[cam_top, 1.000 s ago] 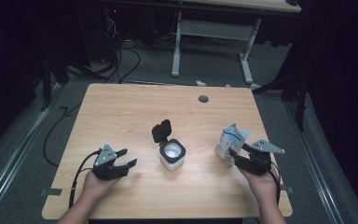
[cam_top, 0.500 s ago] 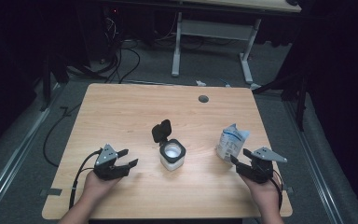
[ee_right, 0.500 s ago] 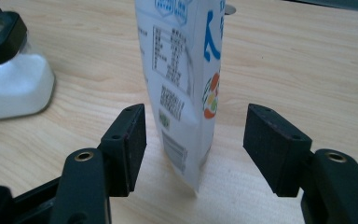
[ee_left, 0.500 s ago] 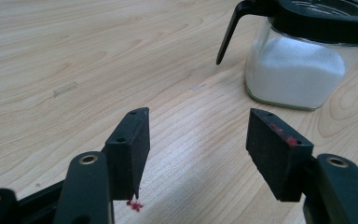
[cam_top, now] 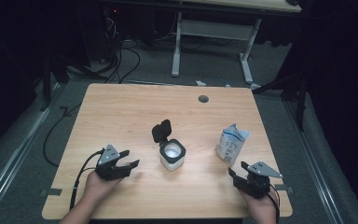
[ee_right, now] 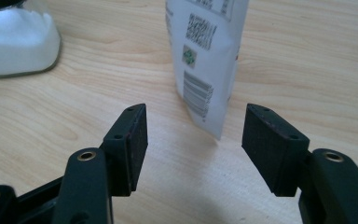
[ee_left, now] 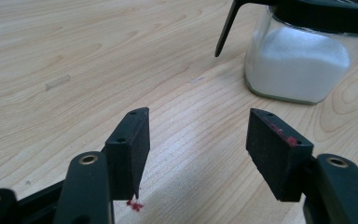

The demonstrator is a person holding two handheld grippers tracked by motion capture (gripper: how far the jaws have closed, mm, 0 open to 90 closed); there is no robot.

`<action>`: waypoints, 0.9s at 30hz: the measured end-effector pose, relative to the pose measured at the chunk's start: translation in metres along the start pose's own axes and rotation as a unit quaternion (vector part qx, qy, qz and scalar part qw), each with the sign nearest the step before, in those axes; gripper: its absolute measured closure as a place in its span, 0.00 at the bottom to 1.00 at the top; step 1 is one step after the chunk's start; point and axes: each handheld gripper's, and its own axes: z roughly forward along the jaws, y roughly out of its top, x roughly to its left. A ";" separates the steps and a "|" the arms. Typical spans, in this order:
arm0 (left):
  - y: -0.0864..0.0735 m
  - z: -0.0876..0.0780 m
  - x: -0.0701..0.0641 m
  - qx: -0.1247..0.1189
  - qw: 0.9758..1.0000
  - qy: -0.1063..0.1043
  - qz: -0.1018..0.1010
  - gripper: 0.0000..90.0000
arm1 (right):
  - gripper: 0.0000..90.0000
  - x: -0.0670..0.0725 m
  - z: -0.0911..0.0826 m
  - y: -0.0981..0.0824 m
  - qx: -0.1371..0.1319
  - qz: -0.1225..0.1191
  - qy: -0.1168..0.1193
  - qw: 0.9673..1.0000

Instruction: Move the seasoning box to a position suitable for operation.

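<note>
High view: a light wooden table point(cam_top: 121, 112) carries two things near its front half. At the centre stands a small square clear-glass jar point(cam_top: 172, 156) filled with white granules, its black hinged lid point(cam_top: 161, 131) flipped up and leaning back. To its right, well apart, stands a white paper-and-plastic pouch point(cam_top: 231, 143) printed with blue text, upright and slightly slumped.

The left gripper point(cam_top: 126, 164) rests low over the table to the left of the jar, its fingers point(ee_left: 129, 149) spread wide with nothing between them; bare wood shows in the gap. The right gripper point(cam_top: 237, 173) sits near the front right corner, just in front of the pouch, its fingers point(ee_right: 131, 142) likewise wide apart and empty. In the right gripper view the pouch point(ee_right: 207, 56) stands beyond the fingertips, a barcode facing the camera, with no contact.

Handling, as a judgement: the pouch is probably light and soft, with thin walls that buckle under pressure and a slick surface; its lower corner looks flattened and stiff at the seam. A hold across the flat faces at mid-height, or on the crimped top edge, would suit it best, since a pinch low down could tip it. The jar point(ee_left: 298, 63) looks heavier, rigid, smooth and breakable; its flat side walls below the black collar offer the surest place to steady it, while the open lid should be left alone.
</note>
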 end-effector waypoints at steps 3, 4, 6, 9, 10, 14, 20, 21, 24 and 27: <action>0.000 0.001 -0.001 0.002 1.000 -0.001 0.000 0.44 | 0.46 0.005 0.002 -0.004 0.001 -0.002 0.002 1.000; 0.000 0.001 -0.001 0.004 1.000 -0.001 0.002 0.44 | 0.46 0.007 0.002 -0.005 0.002 0.000 0.004 1.000; 0.000 0.001 -0.002 0.006 1.000 -0.001 0.003 0.44 | 0.46 0.008 0.003 -0.006 0.001 0.002 0.006 1.000; 0.000 0.002 -0.002 0.005 1.000 -0.001 0.003 0.43 | 0.46 0.015 0.007 -0.005 0.000 -0.003 0.015 1.000; 0.000 0.002 -0.002 0.005 1.000 -0.001 0.003 0.43 | 0.45 0.017 0.009 -0.004 -0.001 -0.005 0.015 1.000; 0.000 0.002 -0.002 0.004 1.000 0.001 0.005 0.42 | 0.45 0.024 0.012 -0.001 -0.001 -0.014 0.020 1.000; 0.000 0.002 -0.003 0.002 1.000 0.003 0.008 0.42 | 0.45 0.037 0.021 0.006 -0.003 -0.027 0.034 0.999; 0.000 0.001 -0.003 0.002 1.000 0.002 0.009 0.42 | 0.44 0.040 0.024 0.009 -0.002 -0.031 0.038 0.999; 0.000 0.001 -0.004 -0.001 1.000 0.004 0.011 0.42 | 0.44 0.046 0.029 0.014 -0.003 -0.036 0.044 0.998; 0.001 0.000 -0.005 -0.006 1.000 0.008 0.012 0.42 | 0.44 0.049 0.033 0.018 -0.003 -0.041 0.047 0.998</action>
